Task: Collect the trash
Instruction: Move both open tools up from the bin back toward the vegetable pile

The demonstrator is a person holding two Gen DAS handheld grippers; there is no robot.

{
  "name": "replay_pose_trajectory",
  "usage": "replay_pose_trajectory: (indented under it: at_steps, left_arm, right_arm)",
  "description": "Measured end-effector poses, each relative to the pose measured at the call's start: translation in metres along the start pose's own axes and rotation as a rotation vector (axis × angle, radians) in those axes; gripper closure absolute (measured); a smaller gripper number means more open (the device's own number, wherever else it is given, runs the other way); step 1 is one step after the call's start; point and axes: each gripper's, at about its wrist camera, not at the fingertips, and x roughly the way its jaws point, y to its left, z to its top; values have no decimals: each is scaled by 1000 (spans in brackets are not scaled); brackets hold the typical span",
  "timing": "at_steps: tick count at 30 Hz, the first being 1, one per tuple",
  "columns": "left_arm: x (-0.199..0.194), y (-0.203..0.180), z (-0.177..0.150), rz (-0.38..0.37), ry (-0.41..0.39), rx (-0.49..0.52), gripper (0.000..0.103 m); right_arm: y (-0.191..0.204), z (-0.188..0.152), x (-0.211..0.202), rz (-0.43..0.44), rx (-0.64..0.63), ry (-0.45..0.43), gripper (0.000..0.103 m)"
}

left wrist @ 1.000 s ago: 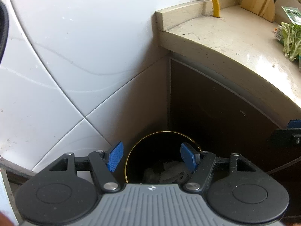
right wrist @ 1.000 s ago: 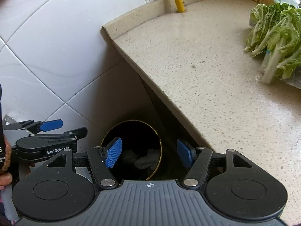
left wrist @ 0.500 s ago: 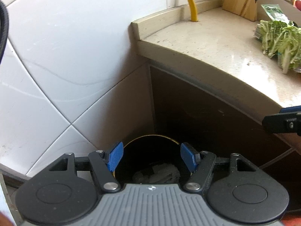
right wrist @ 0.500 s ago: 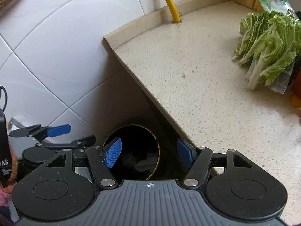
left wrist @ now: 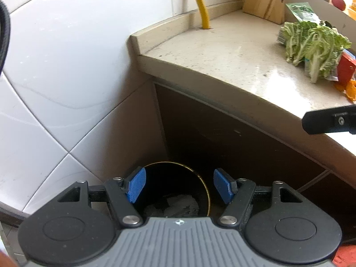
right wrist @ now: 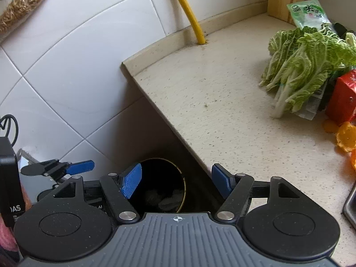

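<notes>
Looking into a kitchen corner, taking in a glossy white tiled wall with diagonal grout lines on the left and a beige speckled countertop on the right, its raised back lip meeting the tiles. Seeing, under the counter's curved edge, a dark brown cabinet front lying in shadow, and a yellow pipe coming down the wall into the counter's back corner, near a pale wooden block. Catching daylight glaring off the stone toward the right, with a metal sink rim just showing at the far edge.
</notes>
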Motion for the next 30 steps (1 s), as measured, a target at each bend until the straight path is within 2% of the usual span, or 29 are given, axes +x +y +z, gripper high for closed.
replay_pose_trajectory:
  at_steps: [17, 30]
  left_arm:
    - [-24, -21, 11, -72, -62, 31, 37]
    - [-31, -57, 29, -143, -94, 48, 37]
  right_arm:
    - [-16, 0, -34, -7, 35, -69, 24]
    - [-70, 8, -72, -96, 121, -167, 24]
